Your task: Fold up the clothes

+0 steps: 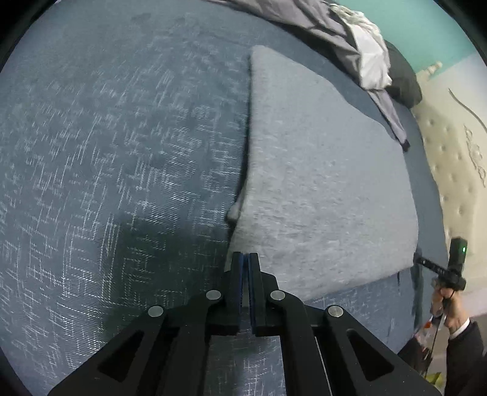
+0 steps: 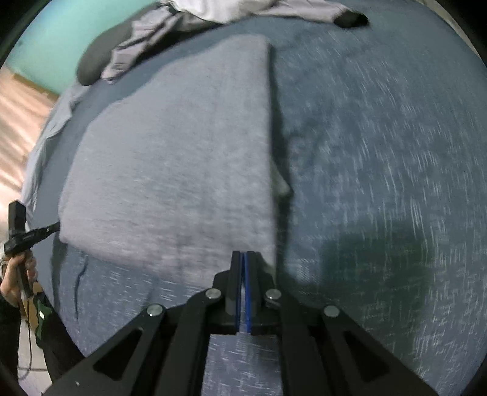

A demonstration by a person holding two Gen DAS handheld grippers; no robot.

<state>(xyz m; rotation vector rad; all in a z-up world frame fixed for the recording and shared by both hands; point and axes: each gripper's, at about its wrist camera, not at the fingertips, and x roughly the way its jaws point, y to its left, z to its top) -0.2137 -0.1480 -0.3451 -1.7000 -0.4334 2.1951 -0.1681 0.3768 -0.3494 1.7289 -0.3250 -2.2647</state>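
Observation:
A folded light grey fleece garment [image 1: 322,182] lies flat on the blue bed cover [image 1: 106,152]. It also shows in the right wrist view [image 2: 176,161]. My left gripper [image 1: 245,257] is shut, its tips at the garment's near left corner; whether cloth is pinched I cannot tell. My right gripper [image 2: 243,256] is shut, its tips at the garment's near right corner; a grip on cloth is not clear. Each view shows the other hand-held gripper at the garment's far corner: the right one [image 1: 426,263], the left one [image 2: 50,228].
A pile of unfolded clothes [image 1: 359,45], grey, white and black, lies at the back of the bed, also in the right wrist view [image 2: 182,18]. A cream quilted mattress side [image 1: 450,170] and teal wall [image 2: 61,39] border the bed. Wooden floor [image 2: 21,121] lies left.

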